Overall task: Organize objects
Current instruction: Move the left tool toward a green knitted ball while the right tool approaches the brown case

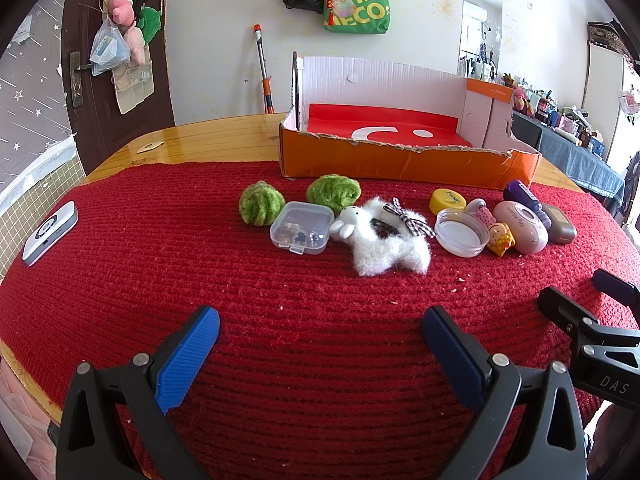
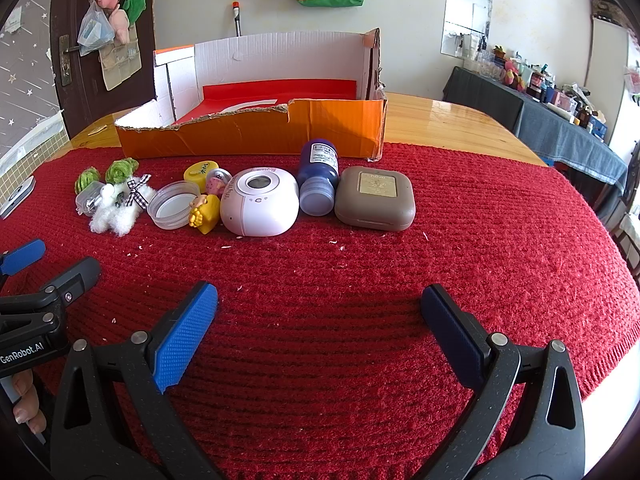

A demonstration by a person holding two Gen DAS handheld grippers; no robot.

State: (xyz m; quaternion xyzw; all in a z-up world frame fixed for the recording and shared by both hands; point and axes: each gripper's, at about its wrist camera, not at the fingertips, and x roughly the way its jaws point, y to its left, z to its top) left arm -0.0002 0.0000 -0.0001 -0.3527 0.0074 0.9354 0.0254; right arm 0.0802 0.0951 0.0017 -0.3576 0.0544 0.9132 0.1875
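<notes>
Left gripper (image 1: 320, 326): jaws spread, empty.
Right gripper (image 2: 319, 303): jaws spread, empty.
Trinkets (image 1: 378, 236): row on cloth (image 1: 280, 280), well ahead of both.
Box (image 1: 400, 160): behind row.

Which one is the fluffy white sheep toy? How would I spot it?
Find the orange box on the red cloth. In the row before it, the sheep lies between a clear case and a clear lid. Only it is woolly white with a checked bow.

Trinkets (image 2: 260, 204) rowed before open orange box (image 2: 256, 132); seemingly empty
</notes>
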